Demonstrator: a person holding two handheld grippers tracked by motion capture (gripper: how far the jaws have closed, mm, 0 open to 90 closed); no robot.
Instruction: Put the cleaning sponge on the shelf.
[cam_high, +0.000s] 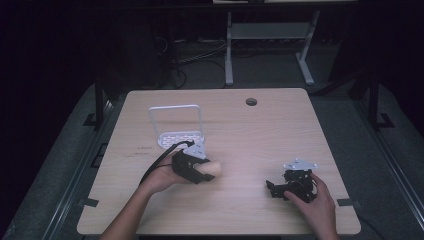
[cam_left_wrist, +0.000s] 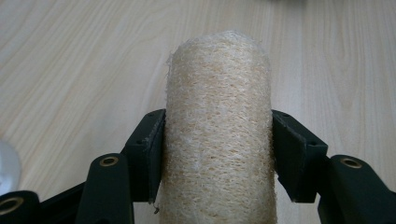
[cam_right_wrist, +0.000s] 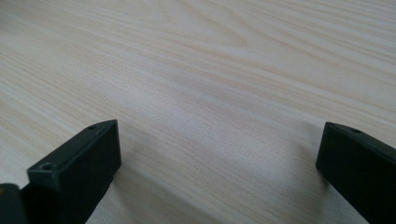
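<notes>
Fibrous loofah (cam_left_wrist: 217, 130) sits between left gripper (cam_left_wrist: 217, 154) pads, pinched both sides, tip past them; right gripper (cam_right_wrist: 219, 163) jaws wide over bare table (cam_right_wrist: 196, 70).

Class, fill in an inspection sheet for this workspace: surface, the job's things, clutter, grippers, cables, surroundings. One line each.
Surface: pale wood table, round hole near the far edge.
Job's things: loofah, a fibrous beige cylinder, clamped in the left gripper; white wire rack stands behind it on the table.
Clutter: nothing seen.
Grippers: left gripper shut on the loofah, pads pressing both sides; right gripper open, nothing between its jaws, low over bare wood.
Cables: black cable trails from the left gripper; more cables on the floor beyond.
Surroundings: dark room, grey desk frame behind the table.
</notes>
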